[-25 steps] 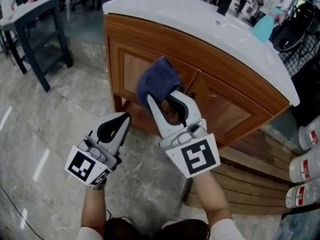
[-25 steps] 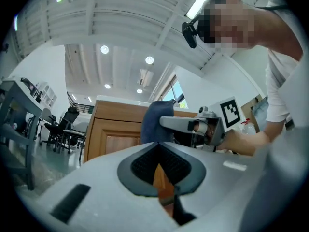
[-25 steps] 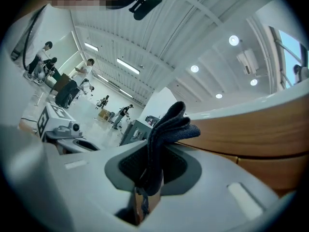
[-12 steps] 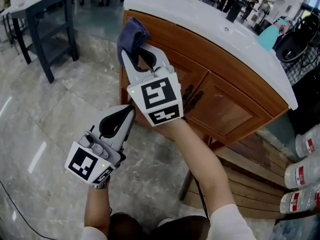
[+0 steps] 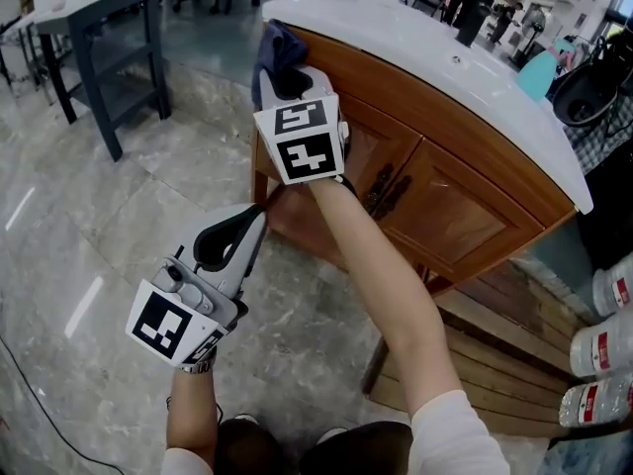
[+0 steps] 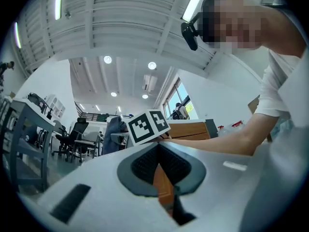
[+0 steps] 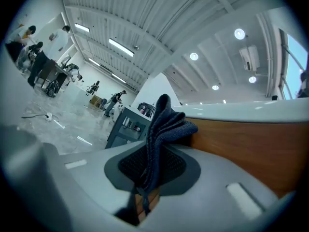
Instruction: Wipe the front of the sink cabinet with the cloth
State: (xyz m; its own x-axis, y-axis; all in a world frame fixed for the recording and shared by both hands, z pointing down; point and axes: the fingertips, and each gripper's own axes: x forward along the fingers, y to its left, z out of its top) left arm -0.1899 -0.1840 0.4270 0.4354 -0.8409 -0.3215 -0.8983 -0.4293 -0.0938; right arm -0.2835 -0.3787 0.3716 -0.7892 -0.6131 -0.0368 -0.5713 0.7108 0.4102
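Observation:
The sink cabinet (image 5: 450, 211) is brown wood with two doors, dark handles (image 5: 382, 194) and a white countertop (image 5: 425, 40). My right gripper (image 5: 285, 67) is shut on a dark blue cloth (image 5: 276, 47) and holds it against the cabinet's top left corner, just under the countertop edge. In the right gripper view the cloth (image 7: 166, 124) sticks up from between the jaws of the right gripper (image 7: 153, 151), with the wood front right beside it. My left gripper (image 5: 253, 222) hangs lower, over the floor before the cabinet, shut and holding nothing. The left gripper (image 6: 159, 151) looks toward the cloth (image 6: 115, 133).
A dark metal table (image 5: 104, 13) stands at the back left on the marble floor (image 5: 79, 216). Wooden boards (image 5: 495, 369) and several water bottles (image 5: 605, 349) lie at the right. A teal object (image 5: 539, 67) and a black chair sit beyond the countertop.
My right gripper has carried the cloth up and to the left, from the middle of the left door to the cabinet's top left corner. The left gripper has hardly moved.

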